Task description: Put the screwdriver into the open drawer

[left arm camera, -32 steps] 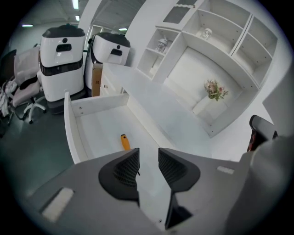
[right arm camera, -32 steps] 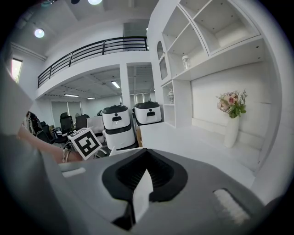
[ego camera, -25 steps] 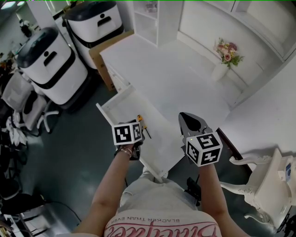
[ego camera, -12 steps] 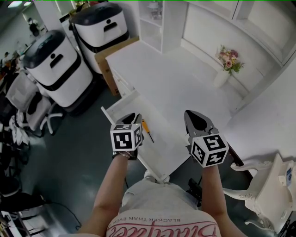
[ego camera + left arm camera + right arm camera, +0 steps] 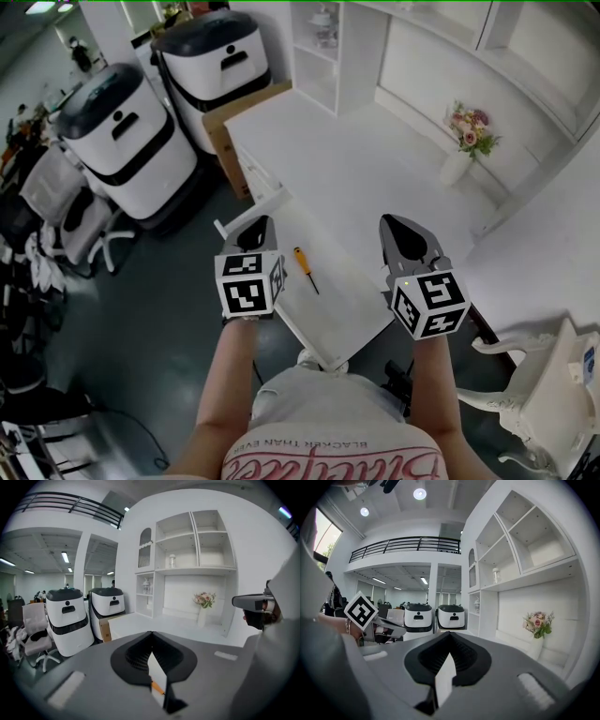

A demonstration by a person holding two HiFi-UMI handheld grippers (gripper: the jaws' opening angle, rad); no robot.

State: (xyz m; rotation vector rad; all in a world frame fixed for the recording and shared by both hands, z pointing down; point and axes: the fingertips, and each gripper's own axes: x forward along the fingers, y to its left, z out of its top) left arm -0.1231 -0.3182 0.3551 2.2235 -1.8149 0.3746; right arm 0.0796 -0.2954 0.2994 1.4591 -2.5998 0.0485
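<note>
The screwdriver (image 5: 305, 269), orange handle and dark shaft, lies loose on the floor of the open white drawer (image 5: 342, 302). My left gripper (image 5: 255, 228) hovers over the drawer's left rim, just left of the screwdriver, shut and empty. In the left gripper view my left gripper (image 5: 151, 633) has its tips together, and a bit of the orange screwdriver (image 5: 157, 687) shows below them. My right gripper (image 5: 403, 234) hangs over the drawer's right side, shut with nothing in it. The right gripper view shows my right gripper (image 5: 450, 633) closed and the left gripper (image 5: 383, 626) off to its left.
The drawer juts out of a white desk (image 5: 347, 159) with a vase of flowers (image 5: 467, 136) at its far right. Two white machines (image 5: 127, 141) and a cardboard box (image 5: 230, 112) stand to the left. A white chair (image 5: 544, 375) is at lower right, office chairs (image 5: 56, 225) at far left.
The left gripper let go of the screwdriver, lifted up and away to its left, and its jaws closed. The screwdriver stays lying in the drawer. The right gripper also rose a little.
</note>
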